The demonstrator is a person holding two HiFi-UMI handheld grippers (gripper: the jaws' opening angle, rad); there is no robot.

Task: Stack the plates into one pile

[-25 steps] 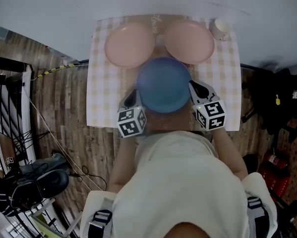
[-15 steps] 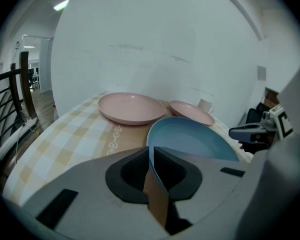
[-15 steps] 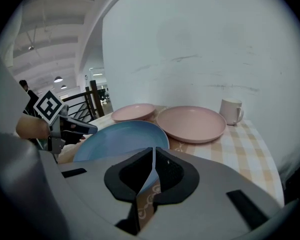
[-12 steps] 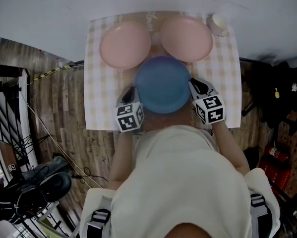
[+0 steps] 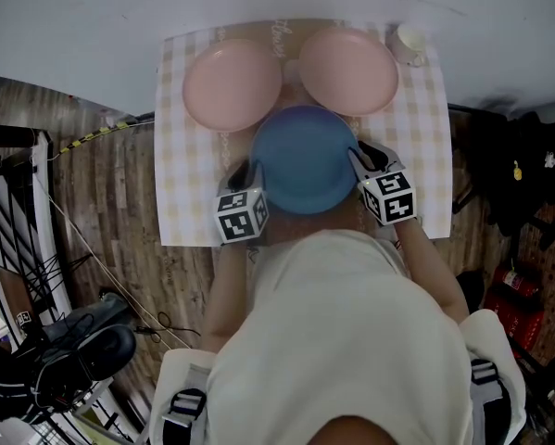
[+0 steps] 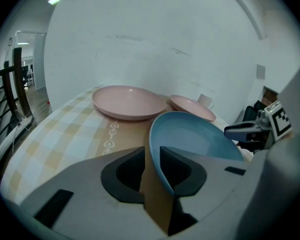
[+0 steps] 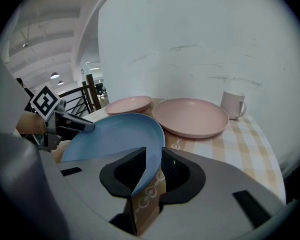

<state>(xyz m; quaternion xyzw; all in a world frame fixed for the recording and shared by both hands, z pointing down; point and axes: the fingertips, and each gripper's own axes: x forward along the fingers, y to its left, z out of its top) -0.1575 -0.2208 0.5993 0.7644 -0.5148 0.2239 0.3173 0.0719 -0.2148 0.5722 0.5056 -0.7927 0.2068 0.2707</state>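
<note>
Blue plate (image 5: 305, 158) sits at the near middle of the checked tablecloth (image 5: 180, 184), just in front of the two pink plates. It is not on either of them, so the pile looks unstarted. You have the left gripper (image 5: 249, 172) at its left rim and the right gripper (image 5: 359, 153) at its right rim. Both pairs of jaws have just been opening. Each gripper view shows the blue rim running through the gap with cloth visible beside it, so the pads stand apart and no longer pinch. This reads as a let-go or a re-grip. Next you probably need to close on the rim again, lift it level, and carry it over the left pink plate (image 5: 233, 85) or the right pink plate (image 5: 348, 70). Otherwise, back out and fetch a pink one. Mind the white mug (image 5: 409, 43) at the far right corner. Your forearms come in close to your body, one on each side of the plate. Both grippers slant forward and down, with the marker cubes nearest you.
</note>
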